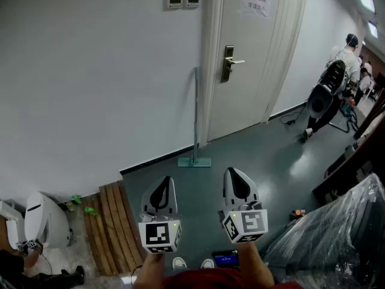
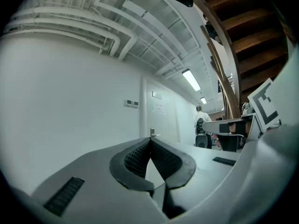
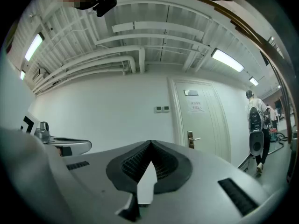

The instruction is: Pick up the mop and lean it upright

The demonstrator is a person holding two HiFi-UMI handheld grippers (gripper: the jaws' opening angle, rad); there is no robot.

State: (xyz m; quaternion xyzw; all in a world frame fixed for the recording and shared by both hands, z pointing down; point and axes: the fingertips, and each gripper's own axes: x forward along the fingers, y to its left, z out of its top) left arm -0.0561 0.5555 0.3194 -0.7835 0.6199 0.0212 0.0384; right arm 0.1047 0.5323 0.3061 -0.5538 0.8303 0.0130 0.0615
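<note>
Mop (image 1: 195, 114) is found standing upright at twelve o'clock from the grippers, handle leaned on the wall (image 1: 90, 71) just beside the door frame (image 1: 212, 59), flat head (image 1: 194, 161) on the floor (image 1: 252, 155); the left gripper (image 1: 163, 181) and right gripper (image 1: 235, 173) are held well short of it, jaws pressed together on nothing. A sideways slide may be caused by the near-vertical lean, or a knock by the door (image 1: 246, 71) being opened; the door notice (image 1: 256, 2) at one o'clock cannot be read.
</note>
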